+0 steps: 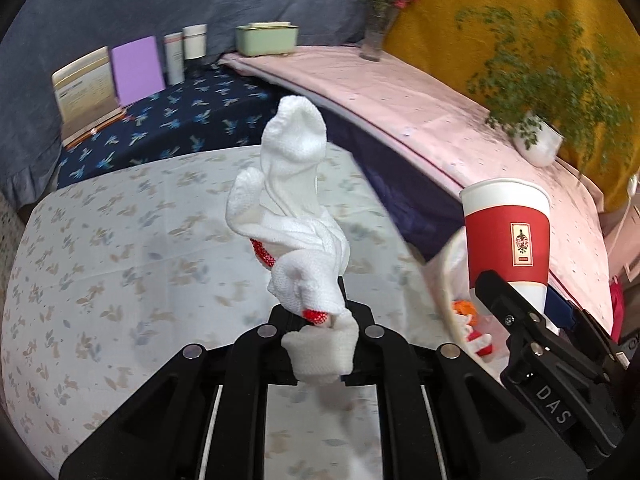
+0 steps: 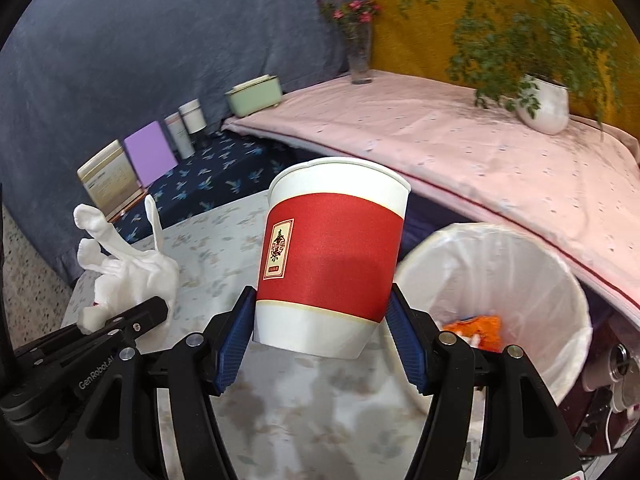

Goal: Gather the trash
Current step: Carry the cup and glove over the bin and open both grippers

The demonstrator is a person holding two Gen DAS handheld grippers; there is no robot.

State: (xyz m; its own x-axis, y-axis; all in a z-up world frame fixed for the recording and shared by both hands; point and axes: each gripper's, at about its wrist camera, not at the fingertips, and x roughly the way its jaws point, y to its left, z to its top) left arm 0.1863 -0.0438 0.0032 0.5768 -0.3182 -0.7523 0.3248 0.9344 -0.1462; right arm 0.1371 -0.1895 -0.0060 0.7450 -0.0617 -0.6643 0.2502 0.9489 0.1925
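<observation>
My left gripper is shut on a white work glove with red trim and holds it up above the floral-cloth table. The glove also shows in the right wrist view, at the left. My right gripper is shut on a red-and-white paper cup, held upright just left of the white-lined trash bin. The cup and the right gripper show at the right of the left wrist view. Orange and red trash lies inside the bin.
A pink-covered shelf carries a white potted plant, a flower vase and a green box. Books and white canisters stand on a dark blue cloth at the back.
</observation>
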